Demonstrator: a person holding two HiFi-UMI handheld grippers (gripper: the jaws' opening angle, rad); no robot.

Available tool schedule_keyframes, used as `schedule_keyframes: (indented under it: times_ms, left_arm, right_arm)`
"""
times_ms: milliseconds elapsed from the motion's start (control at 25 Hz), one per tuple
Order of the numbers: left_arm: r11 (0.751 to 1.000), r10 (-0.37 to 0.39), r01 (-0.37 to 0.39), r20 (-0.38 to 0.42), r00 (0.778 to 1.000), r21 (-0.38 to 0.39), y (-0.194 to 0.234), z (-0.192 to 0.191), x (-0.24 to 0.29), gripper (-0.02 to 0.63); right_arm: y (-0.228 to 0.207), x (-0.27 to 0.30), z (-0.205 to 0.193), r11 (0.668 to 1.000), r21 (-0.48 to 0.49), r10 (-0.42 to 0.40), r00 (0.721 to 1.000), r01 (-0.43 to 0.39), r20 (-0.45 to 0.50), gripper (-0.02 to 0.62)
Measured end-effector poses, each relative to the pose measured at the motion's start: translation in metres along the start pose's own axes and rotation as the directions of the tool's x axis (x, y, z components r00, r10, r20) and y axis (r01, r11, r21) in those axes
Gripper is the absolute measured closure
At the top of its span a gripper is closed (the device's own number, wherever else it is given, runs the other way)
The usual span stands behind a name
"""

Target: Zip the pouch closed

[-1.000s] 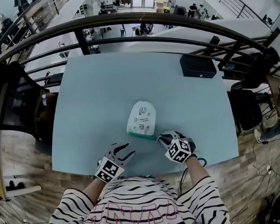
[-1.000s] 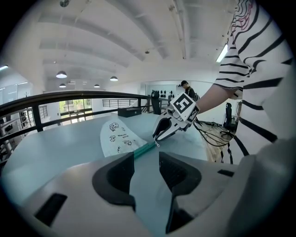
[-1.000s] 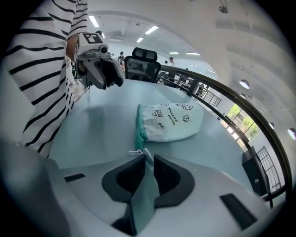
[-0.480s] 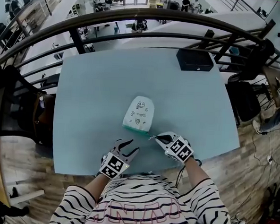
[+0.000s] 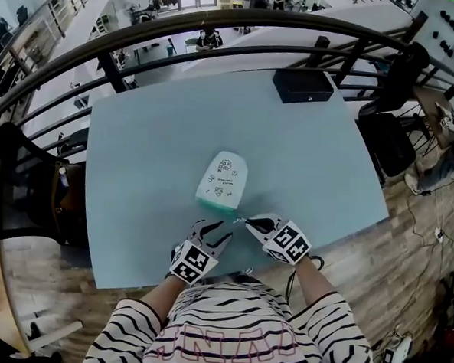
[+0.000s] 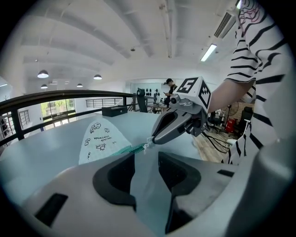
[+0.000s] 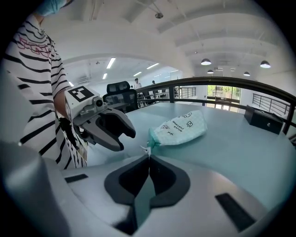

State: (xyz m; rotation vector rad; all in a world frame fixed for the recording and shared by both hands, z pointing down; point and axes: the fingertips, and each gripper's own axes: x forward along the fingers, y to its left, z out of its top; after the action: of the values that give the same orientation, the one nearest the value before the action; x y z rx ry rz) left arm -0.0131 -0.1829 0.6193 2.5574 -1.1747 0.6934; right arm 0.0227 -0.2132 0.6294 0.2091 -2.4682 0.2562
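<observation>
**Hold the pouch, then pull the zip slowly**

The pouch (image 5: 222, 183) lies flat near the middle of the worktop (image 5: 138, 133), a bit toward the near edge. Our right tongs (image 5: 248, 221) are clenched on the little white zip pull (image 7: 147, 149) at one end of the green zip (image 6: 126, 150). Our left tongs (image 5: 213, 231) are released and grasp nothing, just beside the pouch's near end. We think the pouch will slide if we only pull. So we should pinch its edge by the zip with the left tongs. Then we draw the pull straight along the zip, low and slow, to its other end.
</observation>
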Motion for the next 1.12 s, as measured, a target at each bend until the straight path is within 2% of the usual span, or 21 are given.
schedule_keyframes:
  times_ms: [600,800,1120]
  left_arm:
    - [0.989,-0.111,0.113,-0.021,0.994,0.095,-0.026,-0.005,-0.002,0.45]
    - [0.983,-0.133,0.136,-0.032,0.991,0.125,-0.039,-0.008,-0.007,0.525]
    - [0.973,-0.162,0.169,-0.055,0.985,0.157,-0.054,-0.017,-0.016,0.574]
  right_arm:
    - [0.049,-0.008,-0.002,0.987,0.116,-0.116,0.992,0.11,0.046,0.566]
    - [0.063,-0.013,-0.008,0.98,0.139,-0.15,0.987,0.141,0.05,0.566]
    - [0.082,-0.019,-0.017,0.966,0.169,-0.204,0.978,0.195,0.037,0.566]
